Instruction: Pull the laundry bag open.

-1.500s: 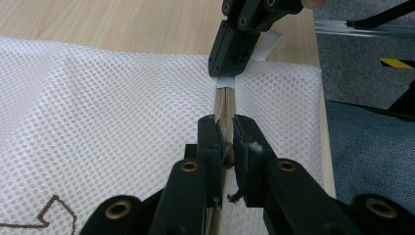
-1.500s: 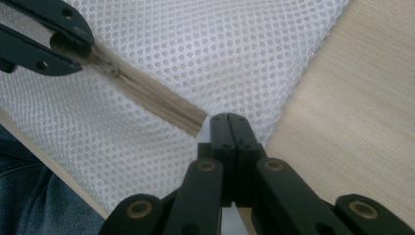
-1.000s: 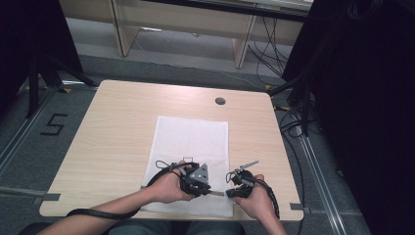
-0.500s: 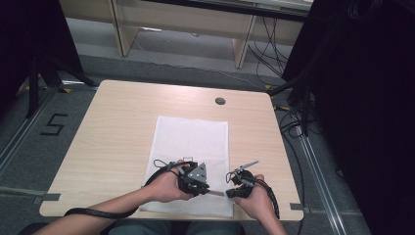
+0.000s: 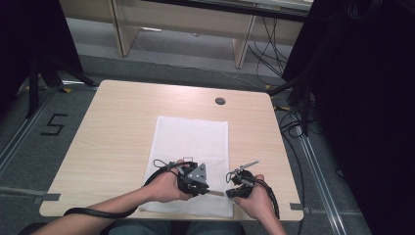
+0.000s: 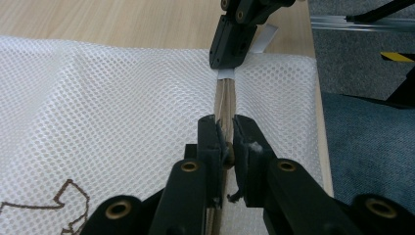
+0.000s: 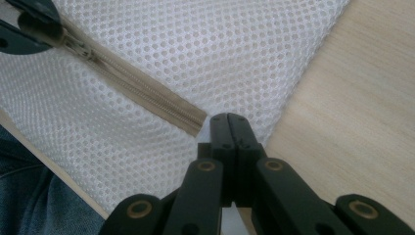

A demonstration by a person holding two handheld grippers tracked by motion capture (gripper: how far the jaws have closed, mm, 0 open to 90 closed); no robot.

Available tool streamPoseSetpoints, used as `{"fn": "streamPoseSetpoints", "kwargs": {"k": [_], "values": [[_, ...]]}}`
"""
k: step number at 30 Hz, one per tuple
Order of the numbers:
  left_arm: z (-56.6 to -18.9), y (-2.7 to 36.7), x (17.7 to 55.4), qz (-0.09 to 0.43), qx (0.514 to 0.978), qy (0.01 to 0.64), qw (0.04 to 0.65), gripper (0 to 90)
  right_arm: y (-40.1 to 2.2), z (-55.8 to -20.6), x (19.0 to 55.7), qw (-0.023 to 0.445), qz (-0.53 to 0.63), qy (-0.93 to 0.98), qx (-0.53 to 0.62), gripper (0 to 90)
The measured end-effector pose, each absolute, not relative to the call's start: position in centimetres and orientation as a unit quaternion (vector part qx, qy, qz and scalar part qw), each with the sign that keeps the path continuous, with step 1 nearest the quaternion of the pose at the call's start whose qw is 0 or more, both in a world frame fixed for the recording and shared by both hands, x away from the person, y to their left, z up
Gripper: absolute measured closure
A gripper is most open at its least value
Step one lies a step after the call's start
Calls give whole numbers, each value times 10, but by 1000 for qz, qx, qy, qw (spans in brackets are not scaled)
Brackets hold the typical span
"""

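Nothing has moved; floor mark (image 5: 54, 125) reads "5" (beside table (image 5: 122, 122)).

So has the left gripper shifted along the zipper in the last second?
No. In the high view the left gripper sits at the same spot on the white mesh bag, near the table's front edge.

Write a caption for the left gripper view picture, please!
Left gripper pinches the tan zipper of a white mesh bag while the right gripper clamps its far end.
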State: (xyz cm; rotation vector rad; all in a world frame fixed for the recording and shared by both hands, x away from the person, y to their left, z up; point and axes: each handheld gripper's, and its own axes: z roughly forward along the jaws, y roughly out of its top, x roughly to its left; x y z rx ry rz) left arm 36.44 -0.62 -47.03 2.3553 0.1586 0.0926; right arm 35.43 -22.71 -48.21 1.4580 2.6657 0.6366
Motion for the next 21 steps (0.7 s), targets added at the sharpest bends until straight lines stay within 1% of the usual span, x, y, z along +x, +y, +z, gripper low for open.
{"fn": "streamPoseSetpoints", "kwargs": {"k": [11, 18, 19, 21], "values": [[-470, -1, 364, 33, 917, 75, 390, 822, -227, -482, 355, 19, 206, 861, 464, 900], [-469, 1, 365, 36, 919, 65, 387, 822, -227, -482, 354, 14, 206, 857, 471, 900], [-469, 2, 364, 33, 918, 73, 388, 822, -227, -482, 354, 14, 207, 857, 471, 900], [-468, 4, 365, 33, 919, 70, 386, 822, -227, -482, 355, 17, 208, 859, 467, 900]]}}
